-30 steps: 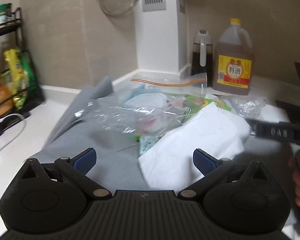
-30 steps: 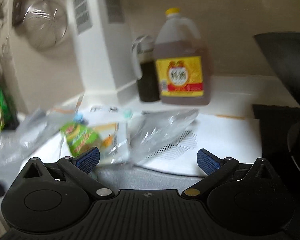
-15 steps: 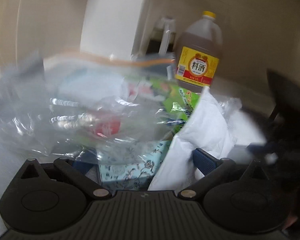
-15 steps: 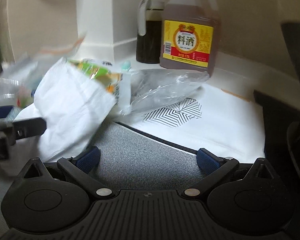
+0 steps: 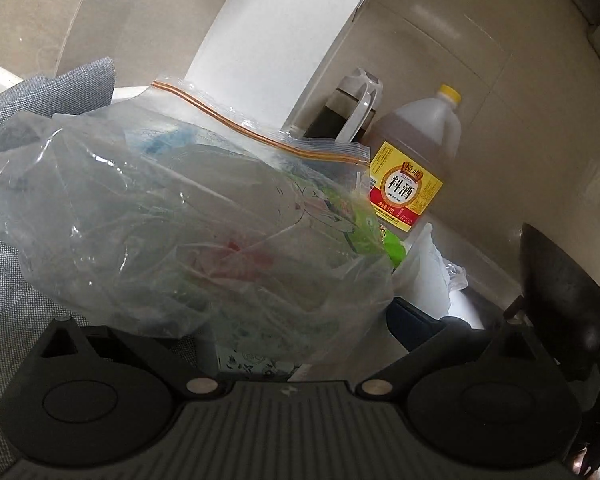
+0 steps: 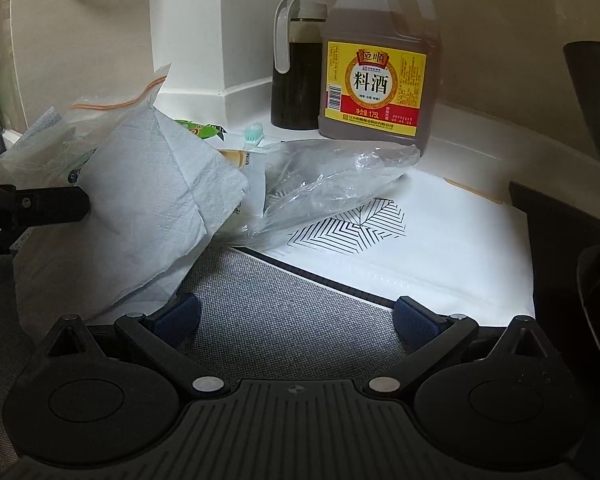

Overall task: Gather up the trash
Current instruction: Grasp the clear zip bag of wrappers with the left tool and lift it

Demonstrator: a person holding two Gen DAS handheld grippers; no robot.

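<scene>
In the right wrist view the right gripper [image 6: 296, 318] fills the bottom of the frame with its jaws spread wide and holding nothing, both blue pads hanging over a grey woven mat [image 6: 276, 320] on the desk [image 6: 472, 144]. Just beyond the left pad, a crumpled white paper towel [image 6: 148, 208] rises at the left of the frame, and a black finger of the left gripper [image 6: 40, 208] presses against its left side. To its right, at mid-frame, a crinkled clear plastic bag [image 6: 332, 180] lies across a white sheet with a black line pattern [image 6: 420, 248]. In the left wrist view, the left gripper's jaws are buried under a clear zip-top bag [image 5: 172, 216] draped over them, so I cannot tell how far they stand apart; the bag is stuffed with wrappers, green and red among them. At the far edge, in the upper middle of the right wrist view, a large cooking wine jug [image 6: 380, 56] with a yellow label stands against the wall, and just left of it a dark-liquid dispenser bottle [image 6: 298, 60].
</scene>
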